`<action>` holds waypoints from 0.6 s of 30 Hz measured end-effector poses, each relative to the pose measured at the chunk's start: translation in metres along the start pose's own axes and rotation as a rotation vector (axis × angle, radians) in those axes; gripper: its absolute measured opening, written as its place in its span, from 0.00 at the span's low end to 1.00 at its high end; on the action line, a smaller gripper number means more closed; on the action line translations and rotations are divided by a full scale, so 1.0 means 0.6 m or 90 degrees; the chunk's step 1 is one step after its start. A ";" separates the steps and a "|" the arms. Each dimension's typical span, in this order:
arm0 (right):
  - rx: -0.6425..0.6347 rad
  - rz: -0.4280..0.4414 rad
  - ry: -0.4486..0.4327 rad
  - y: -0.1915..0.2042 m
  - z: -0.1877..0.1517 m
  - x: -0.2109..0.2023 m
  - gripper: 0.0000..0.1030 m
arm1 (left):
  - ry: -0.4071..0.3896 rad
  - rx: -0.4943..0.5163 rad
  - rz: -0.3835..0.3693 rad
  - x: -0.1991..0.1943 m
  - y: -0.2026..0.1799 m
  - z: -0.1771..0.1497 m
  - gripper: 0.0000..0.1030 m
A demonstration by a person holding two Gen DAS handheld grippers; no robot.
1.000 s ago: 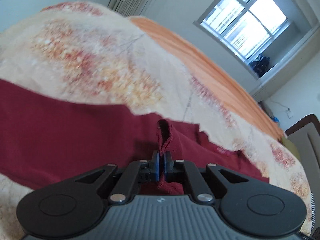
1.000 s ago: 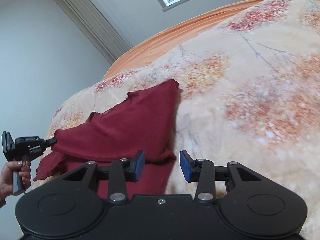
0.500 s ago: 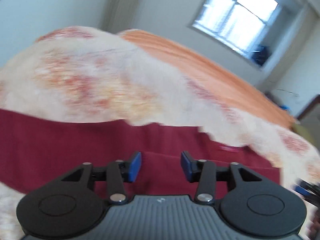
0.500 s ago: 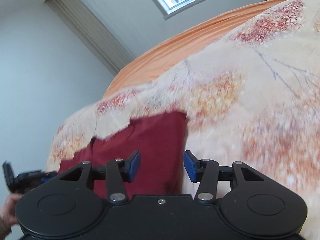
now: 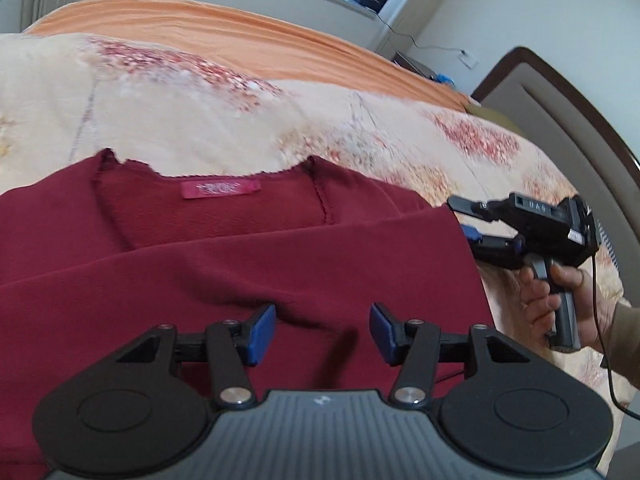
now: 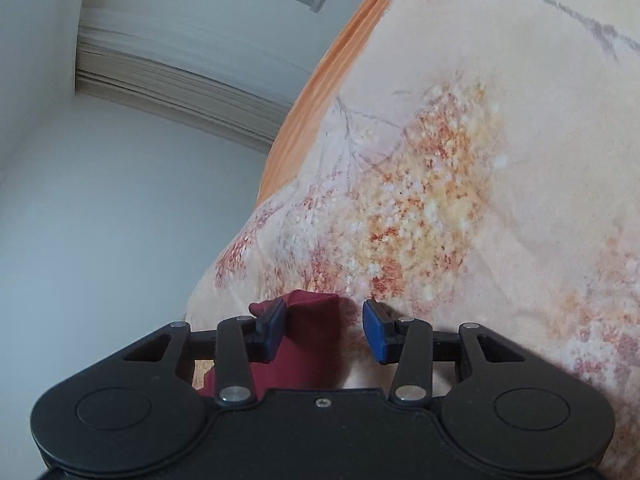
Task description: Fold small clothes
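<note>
Bed (image 5: pixel 224 120) w/ floral cover, maroon top (image 5: pixel 240 264)

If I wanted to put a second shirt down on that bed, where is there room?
Bare floral bedspread lies between the red shirt and the orange sheet. It is crowded at the shirt's right edge, where the right gripper and hand sit.

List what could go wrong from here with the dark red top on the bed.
1. The right gripper is closing with only a corner of the dark red top between its fingers, so it may catch too little cloth and slip.
2. The left gripper is opening above the folded layer, holding nothing; the fold may spring loose.
3. The floral bedspread lies right under the corner and could get pinched too.
</note>
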State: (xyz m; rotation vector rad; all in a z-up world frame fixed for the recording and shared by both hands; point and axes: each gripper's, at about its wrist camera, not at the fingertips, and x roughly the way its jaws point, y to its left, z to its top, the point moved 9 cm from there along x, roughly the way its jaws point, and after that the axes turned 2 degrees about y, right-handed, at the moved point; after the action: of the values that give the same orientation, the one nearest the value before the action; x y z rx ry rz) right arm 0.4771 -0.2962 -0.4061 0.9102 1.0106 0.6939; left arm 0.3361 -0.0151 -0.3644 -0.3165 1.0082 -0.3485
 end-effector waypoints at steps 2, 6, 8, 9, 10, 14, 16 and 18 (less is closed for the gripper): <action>-0.008 0.012 0.007 0.005 -0.001 0.008 0.33 | 0.007 0.005 0.005 0.010 -0.002 -0.001 0.55; -0.096 -0.026 0.017 0.034 0.003 0.018 0.06 | 0.007 -0.011 0.007 0.012 0.007 0.002 0.55; -0.122 -0.057 -0.008 0.041 0.022 0.011 0.05 | 0.005 -0.008 0.020 0.014 0.012 0.003 0.55; -0.144 -0.087 -0.004 0.040 0.026 0.015 0.05 | 0.006 -0.008 0.026 0.019 0.014 0.001 0.55; -0.179 -0.121 0.012 0.040 0.022 0.024 0.05 | 0.010 -0.010 0.030 0.024 0.017 0.000 0.55; -0.155 -0.165 0.030 0.028 0.007 0.028 0.20 | 0.010 -0.004 0.043 0.026 0.015 -0.001 0.55; -0.133 -0.140 -0.016 0.042 0.002 -0.013 0.36 | 0.003 -0.009 0.038 0.018 0.014 0.000 0.55; -0.139 -0.122 -0.036 0.054 -0.027 -0.058 0.44 | 0.000 -0.011 0.038 0.015 0.018 -0.002 0.55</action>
State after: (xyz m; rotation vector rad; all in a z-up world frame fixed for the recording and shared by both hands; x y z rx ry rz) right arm 0.4465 -0.3051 -0.3671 0.6308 0.9374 0.5997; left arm 0.3409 -0.0096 -0.3766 -0.3013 1.0195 -0.2866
